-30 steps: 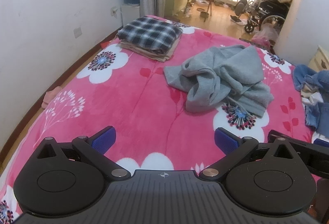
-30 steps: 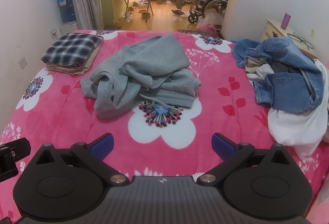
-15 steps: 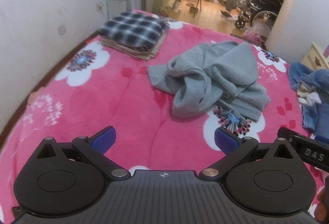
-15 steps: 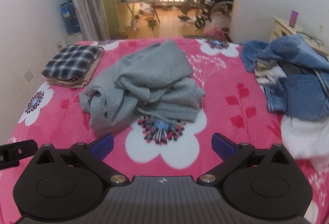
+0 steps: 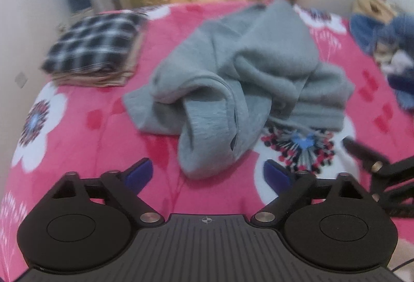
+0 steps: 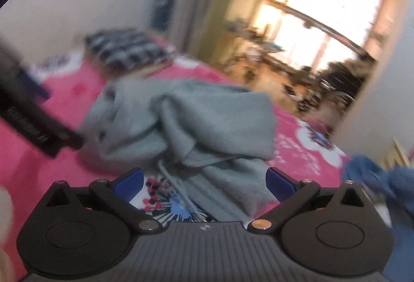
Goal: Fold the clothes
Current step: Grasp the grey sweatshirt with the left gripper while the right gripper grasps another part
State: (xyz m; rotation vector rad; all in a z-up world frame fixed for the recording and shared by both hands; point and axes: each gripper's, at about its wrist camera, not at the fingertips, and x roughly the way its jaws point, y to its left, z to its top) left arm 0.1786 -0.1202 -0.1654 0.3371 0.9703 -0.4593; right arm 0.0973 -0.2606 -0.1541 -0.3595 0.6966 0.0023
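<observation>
**Grey hoodie lies ahead of both grippers, ungrasped**

While both views are smeared with blur, the main thing reads clearly enough: a crumpled grey hoodie (image 5: 240, 80) lies heaped in the middle of a pink flowered blanket (image 5: 85, 142) that covers the bed. Seen from the left wrist, the left gripper (image 5: 208, 174) has its jaws closing, yet its blue pads (image 5: 138, 174) are well apart and nothing sits between them; the nearest rolled fold of the hoodie hangs just beyond the tips, roughly centred on the gap and a little toward the left pad. Bare blanket shows directly between the jaws.

From the right wrist, the right gripper (image 6: 204, 182) stands spread wide, released, its blue pads (image 6: 279, 182) clear of cloth. The hoodie's near edge and its drawstring (image 6: 178, 186) lie in the gap as seen from this camera, over a white flower with a blue and red centre (image 6: 168, 200), but the pads press on nothing. How far above the fabric the tips are cannot be told.

Each gripper shows in the other's view: the right one at the right edge of the left view (image 5: 380, 170), the left one as a dark blurred bar at the left (image 6: 33, 111). Behind the hoodie, toward the wall, a folded plaid stack (image 5: 95, 49) rests on the blanket. A pile of blue denim clothes (image 5: 388, 44) sits at the bed's right side.
</observation>
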